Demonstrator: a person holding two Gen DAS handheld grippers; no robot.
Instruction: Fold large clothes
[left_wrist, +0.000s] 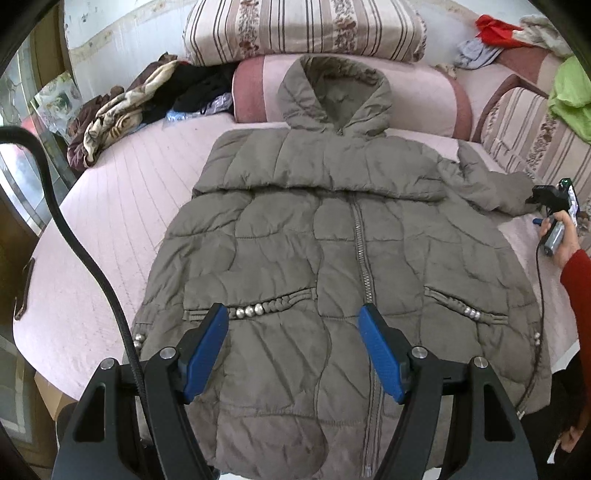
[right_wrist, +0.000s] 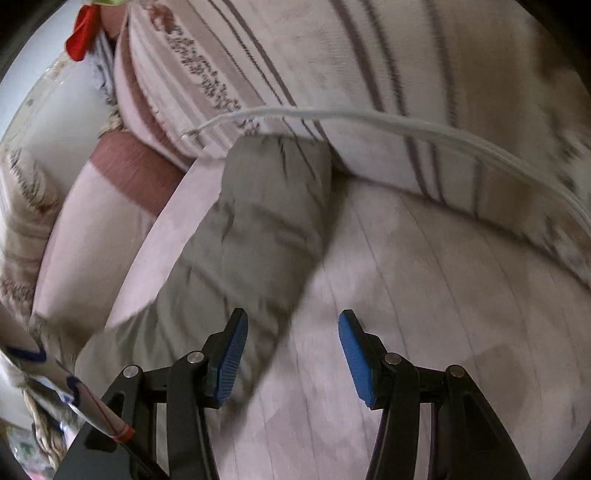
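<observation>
A grey-brown hooded puffer jacket lies front up on a pink quilted bed, hood toward the pillows, zipper shut. Its left sleeve is folded across the chest; its right sleeve stretches out to the right. My left gripper is open and empty, hovering above the jacket's lower front near the beaded pocket. My right gripper is open and empty just above the bed, beside the outstretched sleeve; it also shows at the far right of the left wrist view, held in a hand with a red cuff.
Striped folded quilts and a pink bolster stand behind the hood. A heap of clothes lies at the back left. A striped cushion with a white cord lies beyond the sleeve. A green cloth hangs at right.
</observation>
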